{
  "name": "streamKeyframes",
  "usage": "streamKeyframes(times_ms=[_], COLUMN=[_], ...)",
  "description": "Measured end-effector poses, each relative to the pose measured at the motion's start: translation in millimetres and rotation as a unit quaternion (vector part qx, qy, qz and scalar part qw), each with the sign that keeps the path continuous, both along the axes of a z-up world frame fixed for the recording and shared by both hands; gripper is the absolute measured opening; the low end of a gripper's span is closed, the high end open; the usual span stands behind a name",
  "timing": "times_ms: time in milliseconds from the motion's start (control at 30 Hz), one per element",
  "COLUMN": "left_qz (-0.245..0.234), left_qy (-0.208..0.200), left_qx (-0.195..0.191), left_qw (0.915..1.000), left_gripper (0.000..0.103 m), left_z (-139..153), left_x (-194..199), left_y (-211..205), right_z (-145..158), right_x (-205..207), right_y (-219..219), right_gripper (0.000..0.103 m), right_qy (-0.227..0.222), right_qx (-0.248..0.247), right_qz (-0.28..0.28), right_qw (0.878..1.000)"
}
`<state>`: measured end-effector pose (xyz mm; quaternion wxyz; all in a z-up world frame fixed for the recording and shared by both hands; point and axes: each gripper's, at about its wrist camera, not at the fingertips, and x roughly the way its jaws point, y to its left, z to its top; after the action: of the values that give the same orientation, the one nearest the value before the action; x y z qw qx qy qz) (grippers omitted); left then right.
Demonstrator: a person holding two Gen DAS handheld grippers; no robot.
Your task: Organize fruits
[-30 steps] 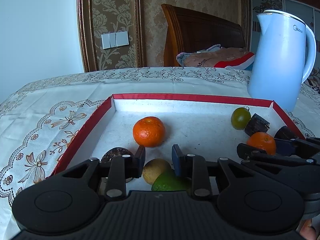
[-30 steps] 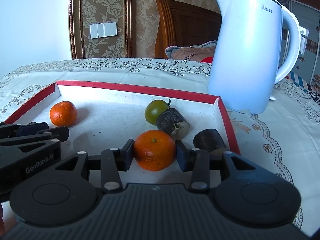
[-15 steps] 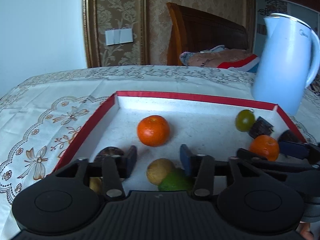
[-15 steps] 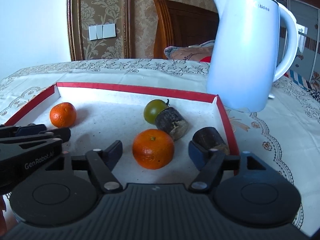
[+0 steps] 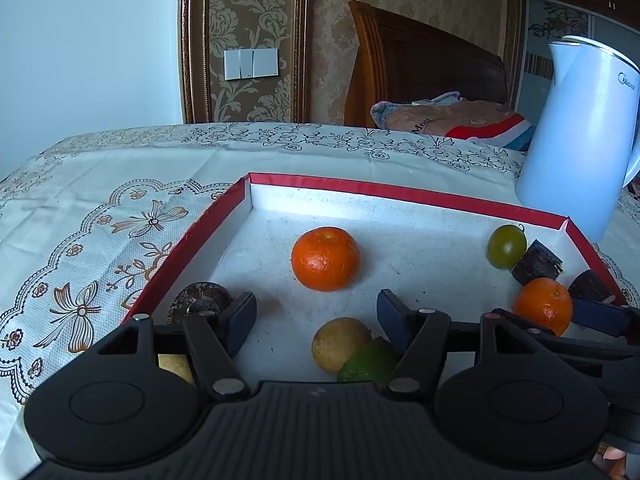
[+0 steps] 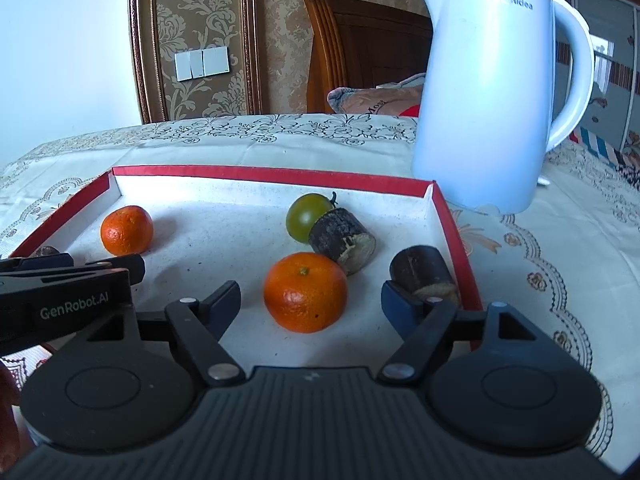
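A pale blue kettle (image 6: 488, 92) is standing far right on the bench's tablecloth (image 5: 100, 208); a wooden headboard (image 5: 424, 64) is showing behind.

Patterned tablecloth (image 5: 120, 184), red-rimmed tray (image 5: 400, 194), white kettle (image 6: 488, 92)

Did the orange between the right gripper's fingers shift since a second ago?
No. The orange sits in the same spot beside the dark cut piece in the red tray; only the right gripper fingers are opening around it.
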<state>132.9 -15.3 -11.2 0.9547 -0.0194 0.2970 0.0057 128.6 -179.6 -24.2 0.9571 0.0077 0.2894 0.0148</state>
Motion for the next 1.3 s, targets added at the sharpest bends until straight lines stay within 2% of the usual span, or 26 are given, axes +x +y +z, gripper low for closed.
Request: streamKeyframes(times_ms=[500,900,1100,1167,1300], left_qz=[-0.006,-0.016,-0.027,-0.029,-0.030], left_qy=[-0.005,-0.016,-0.026,-0.024,-0.027], left_qx=[-0.002,0.003,-0.003,-0.002,0.012], left_qw=[1.0000,0.9997,0.9993,0.9993,0.9991], left_gripper=[0.066,0.066,0.066,0.066,0.066], left_z=[0,3,7,6,5], left_x=[-1,-13,-25,-25,-27], left_y=[2,3,8,8,4], right_z=[0,3,8,9,11], right_x=[-6,-18,-34,-37,-39], right_y=[-3,-8,-7,-7,-9], right_gripper=[0.080,0.087,0.096,0.103,0.103], right_qy=[-0.006,-0.013,-0.032,-0.038,-0.050], right_qx=[0.018,0.046,0.044,0.037,0.030], right_qz=[0.002,0.011,0.015,0.008,-0.006], right_qw=[1.000,0.999,0.998,0.999,0.998])
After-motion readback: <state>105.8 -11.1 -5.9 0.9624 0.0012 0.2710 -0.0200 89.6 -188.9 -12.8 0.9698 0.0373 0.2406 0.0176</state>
